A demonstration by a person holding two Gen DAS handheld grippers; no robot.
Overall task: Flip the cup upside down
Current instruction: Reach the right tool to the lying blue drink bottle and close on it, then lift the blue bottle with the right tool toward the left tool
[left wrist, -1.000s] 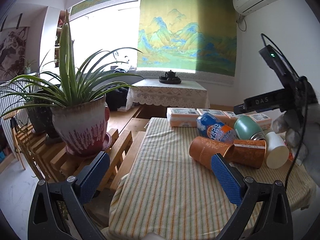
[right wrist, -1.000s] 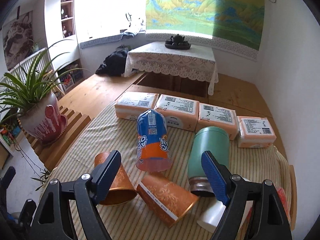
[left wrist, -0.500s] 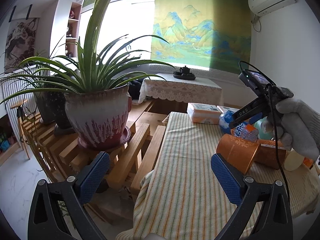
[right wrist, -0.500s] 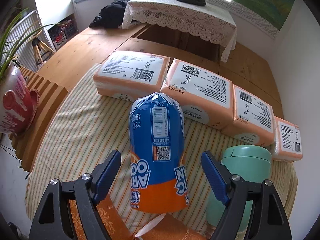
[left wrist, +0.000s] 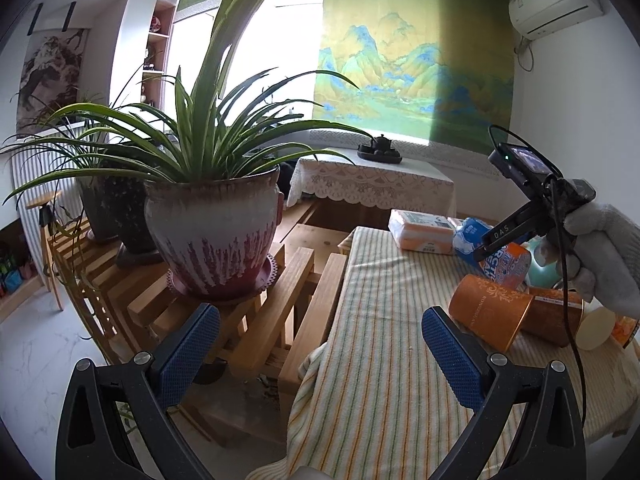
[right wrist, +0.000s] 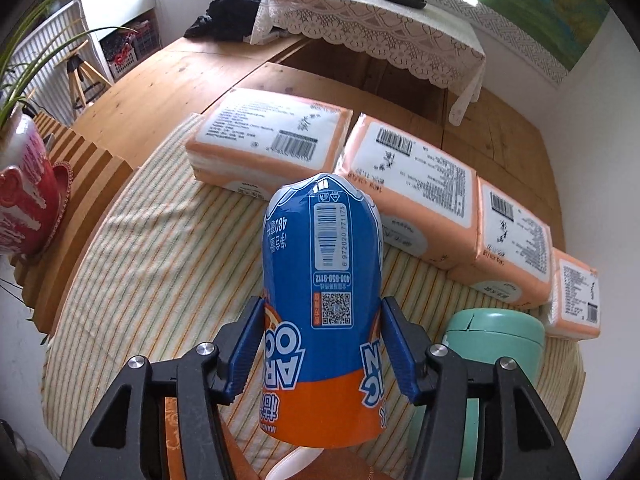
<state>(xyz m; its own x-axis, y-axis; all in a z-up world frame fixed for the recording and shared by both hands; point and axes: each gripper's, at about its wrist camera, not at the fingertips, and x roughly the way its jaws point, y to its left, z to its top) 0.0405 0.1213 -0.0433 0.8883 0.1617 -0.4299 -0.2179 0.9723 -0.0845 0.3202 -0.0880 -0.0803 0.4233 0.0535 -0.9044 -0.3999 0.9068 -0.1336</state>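
A blue-and-orange cup (right wrist: 324, 272) lies on its side on the striped tablecloth (right wrist: 160, 260), base pointing away from me. My right gripper (right wrist: 322, 306) is shut on it, one blue pad pressed to each side near the orange band. From the left wrist view the same cup (left wrist: 506, 262) shows under the right gripper (left wrist: 500, 236), which a gloved hand (left wrist: 600, 252) holds. My left gripper (left wrist: 320, 316) hangs open at the table's left edge with nothing between its fingers.
Two brown paper cups (left wrist: 488, 312) (left wrist: 556, 316) and a white cup (left wrist: 596, 328) lie beside the blue one. A teal tumbler (right wrist: 492, 344) lies to its right. Tissue packs (right wrist: 272, 140) line the far edge. A potted plant (left wrist: 216, 236) stands on a slatted wooden bench at left.
The right gripper came forward and down over the blue-and-orange cup and shut on its sides. The left gripper drew back and left toward the plant, still open.
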